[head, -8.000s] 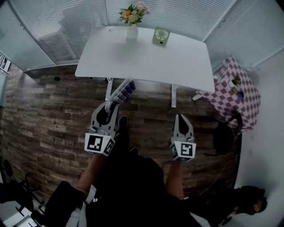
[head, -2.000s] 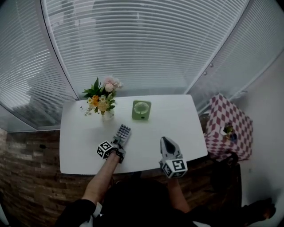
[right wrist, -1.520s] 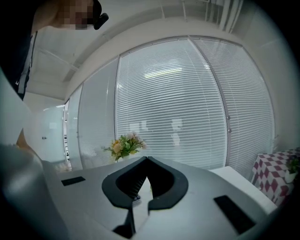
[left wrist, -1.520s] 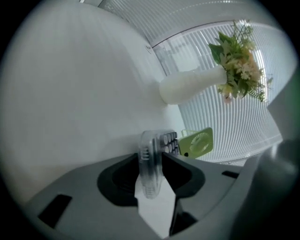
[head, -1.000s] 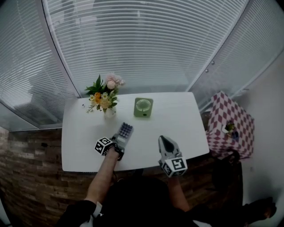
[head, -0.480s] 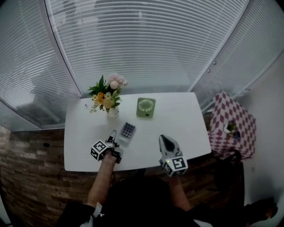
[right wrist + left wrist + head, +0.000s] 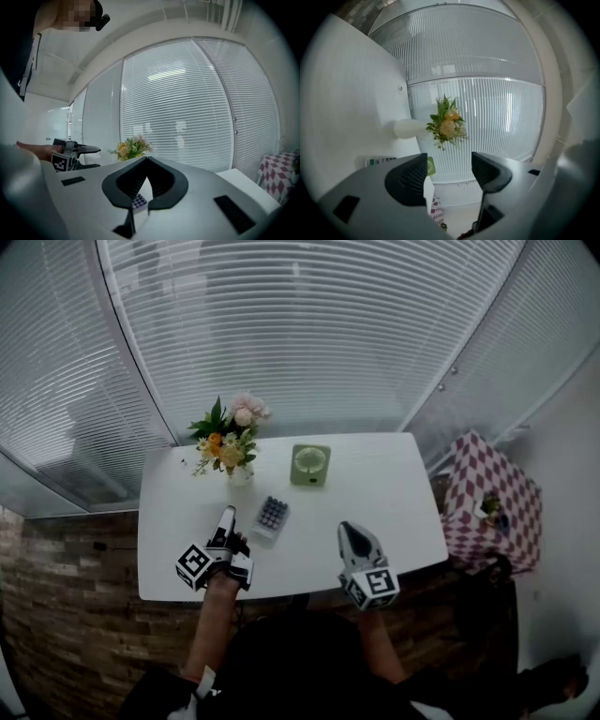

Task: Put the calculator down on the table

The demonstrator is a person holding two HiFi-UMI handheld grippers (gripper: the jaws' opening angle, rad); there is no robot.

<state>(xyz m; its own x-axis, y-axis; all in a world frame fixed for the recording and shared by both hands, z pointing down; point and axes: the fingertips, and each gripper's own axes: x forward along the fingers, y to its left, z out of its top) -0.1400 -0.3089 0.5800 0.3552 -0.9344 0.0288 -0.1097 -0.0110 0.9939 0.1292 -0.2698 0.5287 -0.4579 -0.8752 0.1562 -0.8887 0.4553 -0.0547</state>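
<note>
The calculator (image 7: 272, 516) lies flat near the tabletop's middle, so the task looks done. The left gripper (image 7: 226, 518) gapes empty beside it (right gripper (image 7: 351, 530) closed, idle).

The head view looks steeply down from high above the whole white table (image 7: 394, 484). The left gripper view, rolled sideways, sits low over the tabletop, facing the flowers (image 7: 446, 123) and blinds (image 7: 487, 108); the right gripper view looks level across the table at both, from farther back.
</note>
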